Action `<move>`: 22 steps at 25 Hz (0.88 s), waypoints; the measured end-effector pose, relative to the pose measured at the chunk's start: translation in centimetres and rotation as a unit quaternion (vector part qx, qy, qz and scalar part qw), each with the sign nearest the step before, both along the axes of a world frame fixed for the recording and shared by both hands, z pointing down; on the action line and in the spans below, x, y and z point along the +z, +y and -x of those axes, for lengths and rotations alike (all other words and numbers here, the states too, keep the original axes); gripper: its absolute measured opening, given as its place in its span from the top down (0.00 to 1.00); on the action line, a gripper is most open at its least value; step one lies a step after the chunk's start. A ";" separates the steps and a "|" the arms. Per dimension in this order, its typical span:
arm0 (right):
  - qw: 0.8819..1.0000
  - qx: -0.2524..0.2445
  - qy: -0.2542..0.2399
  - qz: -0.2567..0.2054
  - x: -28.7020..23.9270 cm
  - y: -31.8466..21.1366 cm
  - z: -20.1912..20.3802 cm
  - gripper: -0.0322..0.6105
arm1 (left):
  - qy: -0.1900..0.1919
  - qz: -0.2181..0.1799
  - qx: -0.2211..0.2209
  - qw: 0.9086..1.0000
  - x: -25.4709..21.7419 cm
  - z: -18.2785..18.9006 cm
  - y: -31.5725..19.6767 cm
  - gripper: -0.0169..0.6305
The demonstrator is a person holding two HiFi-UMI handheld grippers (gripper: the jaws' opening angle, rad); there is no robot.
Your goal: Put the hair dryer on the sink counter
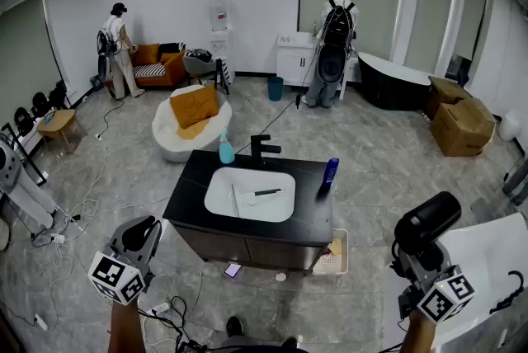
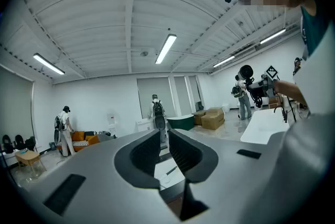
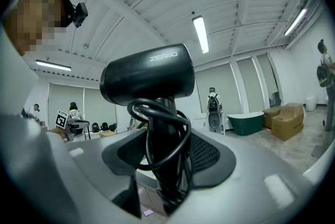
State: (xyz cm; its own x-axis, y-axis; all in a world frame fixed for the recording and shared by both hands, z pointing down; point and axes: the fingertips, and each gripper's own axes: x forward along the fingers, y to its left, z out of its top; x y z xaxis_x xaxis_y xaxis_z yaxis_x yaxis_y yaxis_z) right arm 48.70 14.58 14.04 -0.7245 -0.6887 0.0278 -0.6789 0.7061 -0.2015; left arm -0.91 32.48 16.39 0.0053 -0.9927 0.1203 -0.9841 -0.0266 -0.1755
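My right gripper (image 3: 166, 160) clamps the handle of the hair dryer (image 3: 147, 77) with jaws wide, up at the near right and well apart from the sink counter (image 1: 309, 215), so carrying and placing remain, while my left gripper (image 2: 163, 149) is empty, barely open.
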 end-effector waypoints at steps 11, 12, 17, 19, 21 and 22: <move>1.000 0.006 -0.005 0.010 -0.1 0.7 0.2 0.55 | -0.003 -0.003 0.026 1.000 -0.3 -0.6 -1.4 0.89; 1.000 0.007 -0.007 0.012 -0.1 0.7 0.2 0.55 | -0.003 -0.003 0.028 1.000 -0.5 -0.6 -1.6 0.89; 1.000 0.015 -0.012 0.018 0.3 0.4 0.4 0.55 | -0.001 -0.001 0.036 0.999 -0.1 0.0 -2.3 0.89; 0.999 0.019 -0.014 0.023 0.3 0.5 0.9 0.55 | 0.000 -0.002 0.038 0.999 0.0 0.7 -2.5 0.89; 0.999 0.022 -0.018 0.026 0.2 0.5 1.3 0.55 | 0.001 -0.002 0.041 0.999 0.0 1.2 -2.7 0.89; 0.999 0.024 -0.020 0.027 0.1 0.6 1.6 0.55 | 0.001 -0.003 0.044 0.999 0.1 1.5 -2.8 0.89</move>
State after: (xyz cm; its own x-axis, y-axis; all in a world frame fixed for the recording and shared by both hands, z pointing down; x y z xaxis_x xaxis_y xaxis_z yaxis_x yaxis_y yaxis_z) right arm 47.07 15.14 14.14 -0.6926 -0.7204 0.0374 -0.7018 0.6608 -0.2660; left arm -2.46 29.64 16.45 0.0922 -0.9891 0.1152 -0.9785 -0.1114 -0.1738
